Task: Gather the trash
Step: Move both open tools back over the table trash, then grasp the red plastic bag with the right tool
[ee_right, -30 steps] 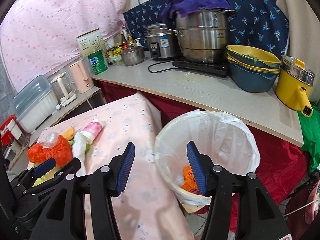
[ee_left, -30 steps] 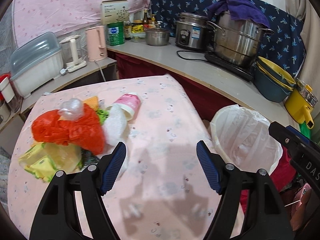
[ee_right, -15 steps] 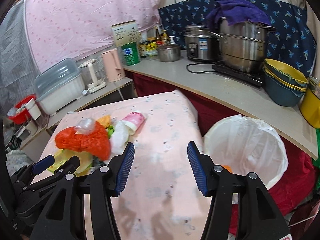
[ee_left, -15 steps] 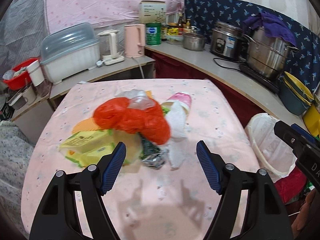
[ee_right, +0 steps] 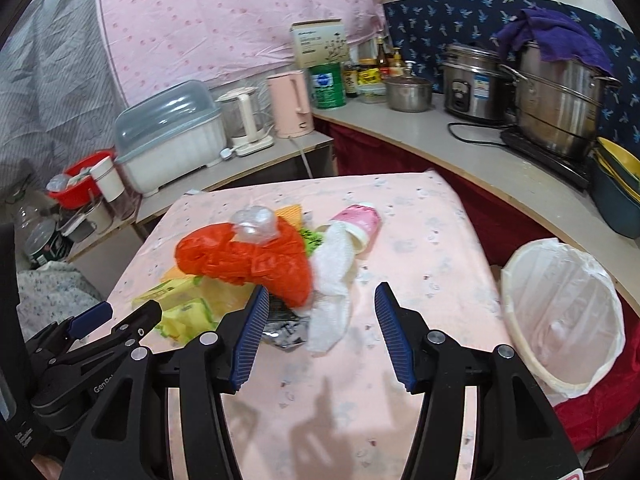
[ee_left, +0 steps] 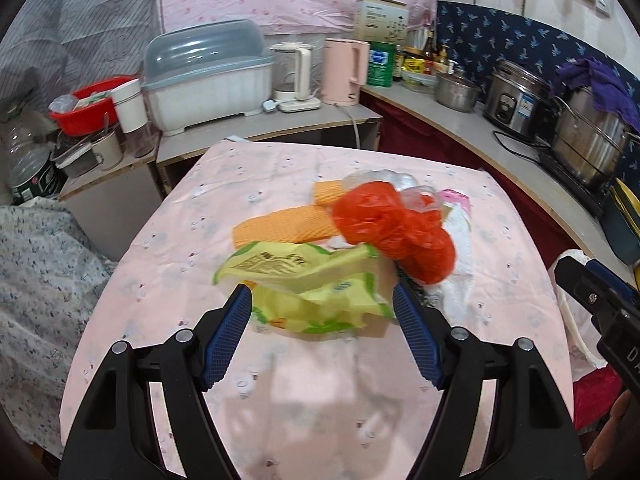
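A heap of trash lies on the pink-clothed table (ee_left: 192, 248). It holds a yellow-green wrapper (ee_left: 308, 280), an orange-red plastic bag (ee_left: 392, 228), orange wafer-like packets (ee_left: 284, 224), a white tissue (ee_right: 332, 276), a pink cup on its side (ee_right: 362, 220), clear plastic (ee_right: 256, 222) and a silver wrapper (ee_right: 286, 330). My left gripper (ee_left: 322, 300) is open, its tips on either side of the yellow-green wrapper without pressing it. My right gripper (ee_right: 322, 300) is open just short of the tissue and silver wrapper. The white-lined bin (ee_right: 568, 304) stands off the table's right edge.
An L-shaped counter runs behind and to the right, carrying a lidded dish box (ee_left: 208, 76), kettles (ee_left: 344, 72), a rice cooker (ee_right: 472, 80) and a big steel pot (ee_right: 560, 104). A low shelf on the left holds a red bowl (ee_left: 86, 104) and cups. Floral bedding (ee_left: 36, 264) lies at far left.
Both grippers have swung left, away from the bin, and now face the trash heap. The heap has come to the centre of both views. Neither jaw opening has changed.
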The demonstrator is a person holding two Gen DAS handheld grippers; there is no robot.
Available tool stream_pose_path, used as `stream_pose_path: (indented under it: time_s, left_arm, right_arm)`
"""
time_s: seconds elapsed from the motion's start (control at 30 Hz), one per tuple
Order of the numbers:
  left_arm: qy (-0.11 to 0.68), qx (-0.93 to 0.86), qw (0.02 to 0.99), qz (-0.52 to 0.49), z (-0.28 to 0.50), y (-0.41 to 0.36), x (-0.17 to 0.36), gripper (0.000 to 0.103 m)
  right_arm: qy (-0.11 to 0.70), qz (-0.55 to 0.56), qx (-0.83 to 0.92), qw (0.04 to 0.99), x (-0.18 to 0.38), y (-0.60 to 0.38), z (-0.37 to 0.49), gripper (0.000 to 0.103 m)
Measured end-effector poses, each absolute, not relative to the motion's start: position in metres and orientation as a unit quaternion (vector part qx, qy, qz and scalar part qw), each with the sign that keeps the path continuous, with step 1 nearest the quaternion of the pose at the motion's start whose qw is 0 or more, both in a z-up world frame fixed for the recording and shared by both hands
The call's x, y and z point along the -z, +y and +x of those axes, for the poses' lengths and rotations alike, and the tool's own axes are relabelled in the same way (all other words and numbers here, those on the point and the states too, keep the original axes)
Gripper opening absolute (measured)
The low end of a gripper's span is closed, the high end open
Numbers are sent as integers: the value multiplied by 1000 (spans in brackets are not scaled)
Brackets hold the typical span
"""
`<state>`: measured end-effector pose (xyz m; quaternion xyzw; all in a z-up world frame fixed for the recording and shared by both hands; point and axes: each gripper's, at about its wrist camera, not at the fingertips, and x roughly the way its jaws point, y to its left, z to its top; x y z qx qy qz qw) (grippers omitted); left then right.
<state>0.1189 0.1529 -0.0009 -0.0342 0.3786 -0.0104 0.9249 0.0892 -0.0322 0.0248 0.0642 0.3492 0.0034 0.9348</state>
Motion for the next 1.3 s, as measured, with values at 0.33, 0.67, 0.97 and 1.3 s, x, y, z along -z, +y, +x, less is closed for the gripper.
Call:
stream_pose_path:
  time_s: [0.33, 0.67, 0.97, 1.3]
  left_arm:
    - [387, -22, 920, -57, 127, 201, 10, 69]
    - [400, -29, 914, -60, 134, 215, 23, 69]
    - [402, -20, 914, -54, 138, 211, 26, 78]
    - [403, -2, 914, -46, 133, 196, 24, 79]
  right_arm:
    - [363, 43, -47, 930, -13, 26, 122, 54]
    - [384, 24, -57, 921, 14, 56, 159, 54]
    - [397, 24, -46, 916, 32, 46, 175, 10]
    - [366, 46, -27, 929, 7, 10, 152, 5]
